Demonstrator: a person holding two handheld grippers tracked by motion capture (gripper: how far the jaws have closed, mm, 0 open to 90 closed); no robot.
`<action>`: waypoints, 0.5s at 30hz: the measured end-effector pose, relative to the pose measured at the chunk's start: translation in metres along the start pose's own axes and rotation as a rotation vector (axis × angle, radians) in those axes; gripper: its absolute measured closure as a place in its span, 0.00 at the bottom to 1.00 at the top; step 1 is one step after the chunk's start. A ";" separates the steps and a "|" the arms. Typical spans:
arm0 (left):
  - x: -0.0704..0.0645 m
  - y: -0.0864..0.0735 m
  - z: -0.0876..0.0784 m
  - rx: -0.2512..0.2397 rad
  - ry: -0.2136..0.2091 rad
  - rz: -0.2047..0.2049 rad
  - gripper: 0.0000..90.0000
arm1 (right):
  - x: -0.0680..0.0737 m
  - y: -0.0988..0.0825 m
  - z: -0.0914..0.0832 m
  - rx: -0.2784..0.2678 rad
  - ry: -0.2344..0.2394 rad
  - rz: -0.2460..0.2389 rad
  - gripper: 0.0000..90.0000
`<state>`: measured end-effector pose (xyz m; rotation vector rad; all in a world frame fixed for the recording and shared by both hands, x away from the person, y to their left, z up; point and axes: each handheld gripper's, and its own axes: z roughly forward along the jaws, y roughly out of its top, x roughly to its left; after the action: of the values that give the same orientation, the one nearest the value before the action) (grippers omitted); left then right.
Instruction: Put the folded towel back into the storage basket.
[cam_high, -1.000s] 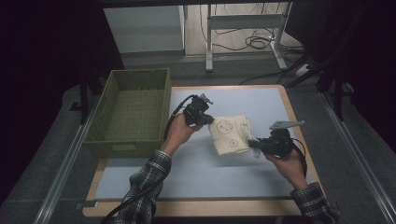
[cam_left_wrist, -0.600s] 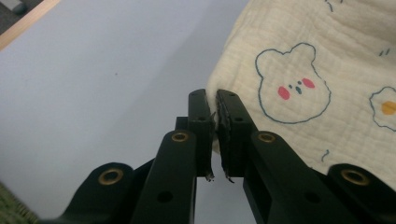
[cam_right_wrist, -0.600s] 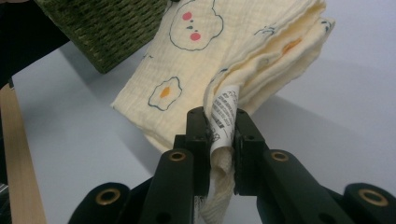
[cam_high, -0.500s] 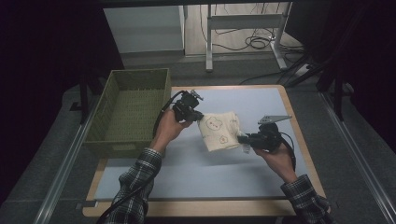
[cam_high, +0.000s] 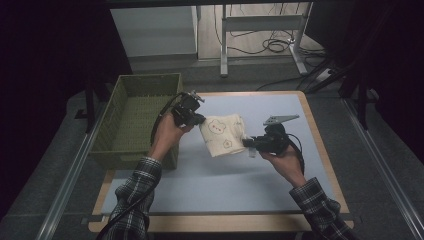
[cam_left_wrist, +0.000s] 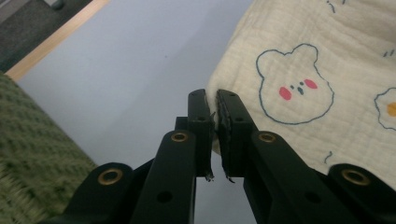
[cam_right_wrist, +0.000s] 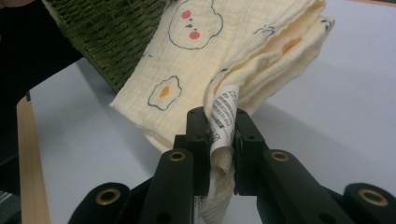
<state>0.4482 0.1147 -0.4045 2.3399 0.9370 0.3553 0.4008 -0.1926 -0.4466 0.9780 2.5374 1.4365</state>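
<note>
A folded cream cloth (cam_high: 223, 134) printed with bears and fried eggs hangs in the air above the pale blue mat (cam_high: 215, 180), held between both grippers. My left gripper (cam_high: 197, 120) is shut on the cloth's left edge (cam_left_wrist: 243, 70); the jaws pinch the fabric's thin rim. My right gripper (cam_high: 248, 144) is shut on the cloth's right corner (cam_right_wrist: 196, 70), with the white care label (cam_right_wrist: 223, 116) caught between the jaws. The green woven basket (cam_high: 131, 122) stands just left of the left gripper.
The basket's wall (cam_right_wrist: 112, 42) lies close behind the cloth in the right gripper view. The mat lies on a wooden board (cam_high: 320, 145) with dark floor around it. A white cabinet (cam_high: 155, 30) and desk legs with cables (cam_high: 260, 40) stand beyond the table.
Both grippers have carried the cloth leftward and slightly up, nearer the basket. The grips on the cloth have not changed.
</note>
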 end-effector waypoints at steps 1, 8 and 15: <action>0.002 -0.001 -0.002 -0.004 0.003 -0.005 0.94 | 0.001 0.002 0.002 -0.001 0.003 0.001 0.89; 0.017 -0.006 -0.013 -0.008 0.027 -0.034 0.94 | 0.000 0.019 0.016 -0.010 0.037 0.016 0.89; 0.028 -0.010 -0.030 -0.003 0.062 -0.039 0.94 | 0.004 0.036 0.026 -0.011 0.054 0.008 0.89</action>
<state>0.4498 0.1531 -0.3863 2.3156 1.0094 0.4153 0.4250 -0.1575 -0.4317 0.9617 2.5632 1.4969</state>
